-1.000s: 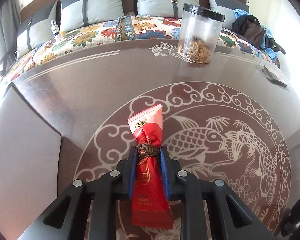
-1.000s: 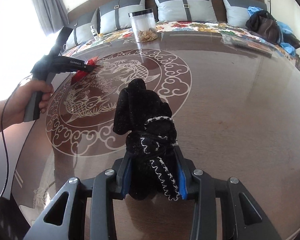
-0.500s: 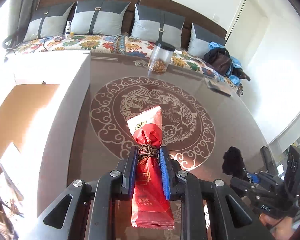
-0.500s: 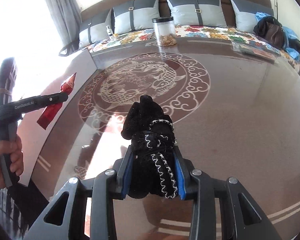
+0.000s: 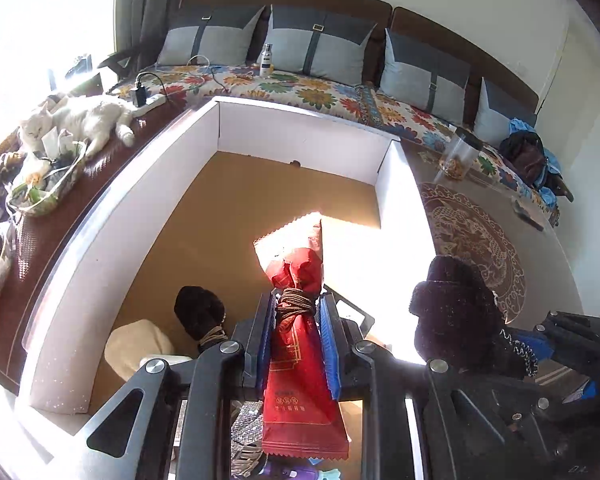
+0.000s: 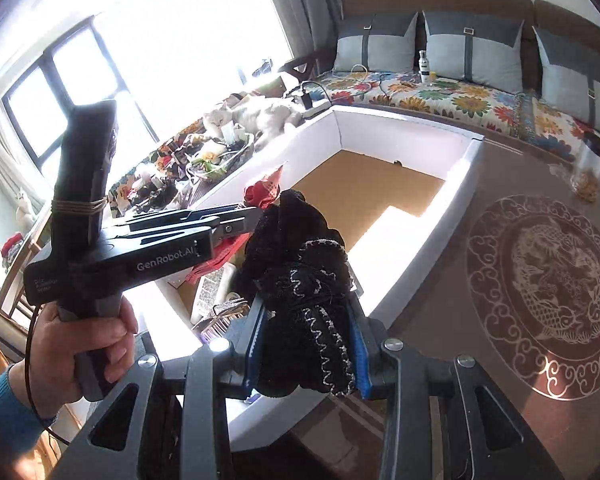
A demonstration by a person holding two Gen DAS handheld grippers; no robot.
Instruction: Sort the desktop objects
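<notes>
Right now the big white-walled box (image 5: 288,132) with its brown floor sits on the patterned table (image 6: 540,280). Over it, the left gripper (image 5: 296,312) clamps a red packet (image 5: 296,352) tied with cord, while the right gripper (image 6: 308,340) squeezes a black knitted glove (image 6: 304,280) near the box's edge.

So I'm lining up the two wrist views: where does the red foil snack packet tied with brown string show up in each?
Left wrist: the red foil snack packet tied with brown string stands bottom centre, clamped in the left tool.
Right wrist: only its crumpled red top shows, left of centre, behind the black knitted glove.
Shared landmark: the white-walled cardboard box.
</notes>
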